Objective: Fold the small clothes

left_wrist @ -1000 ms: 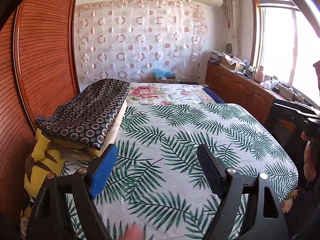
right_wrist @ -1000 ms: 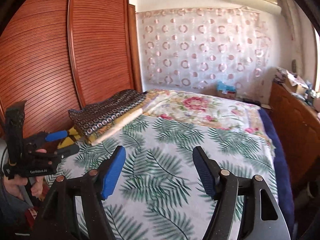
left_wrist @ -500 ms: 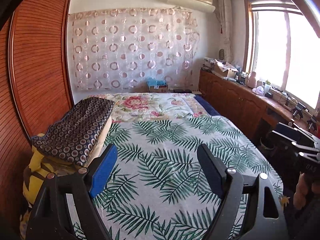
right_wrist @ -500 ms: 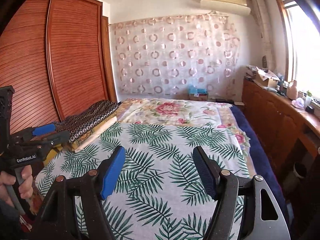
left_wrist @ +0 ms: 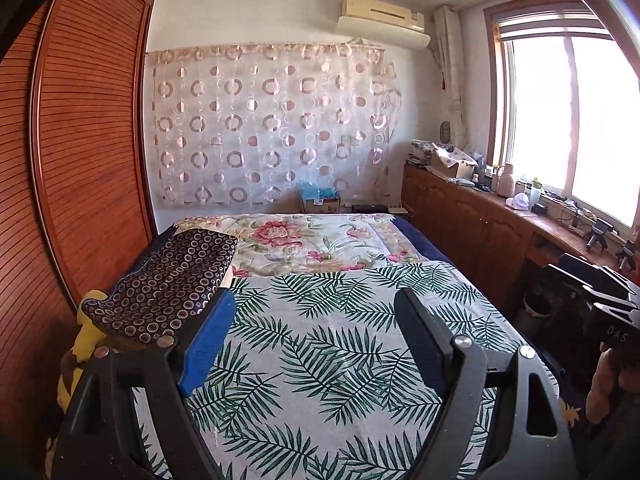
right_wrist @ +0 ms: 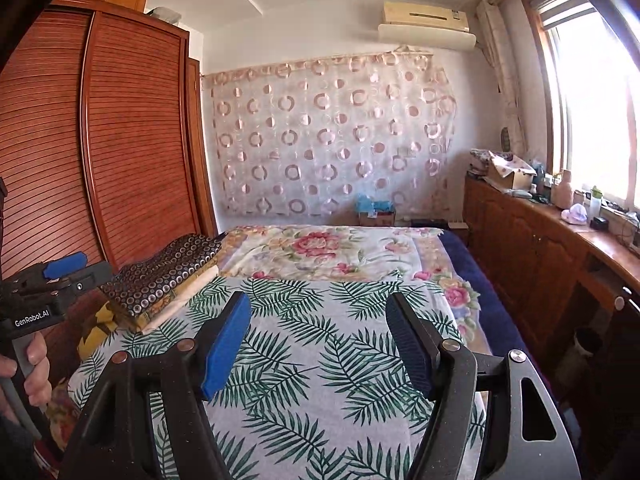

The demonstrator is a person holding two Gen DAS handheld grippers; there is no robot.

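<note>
A dark folded garment with a ring pattern (left_wrist: 168, 284) lies on top of a stack of folded clothes at the bed's left edge; it also shows in the right wrist view (right_wrist: 160, 276). A yellow garment (left_wrist: 86, 340) lies under it. My left gripper (left_wrist: 316, 328) is open and empty, held above the palm-leaf sheet (left_wrist: 340, 340). My right gripper (right_wrist: 320, 332) is open and empty above the same sheet (right_wrist: 320, 360). Each gripper shows at the edge of the other's view, the left one (right_wrist: 52, 280) and the right one (left_wrist: 600, 304).
A floral bedspread (left_wrist: 304, 240) covers the far half of the bed. A wooden wardrobe (left_wrist: 80, 160) stands along the left. A wooden cabinet (left_wrist: 480, 216) with clutter runs under the window on the right. A patterned curtain (left_wrist: 272, 124) hangs on the far wall.
Both grippers have lifted and tilted up and back from the bed, so more of the room and ceiling shows. Both stay open and empty.
</note>
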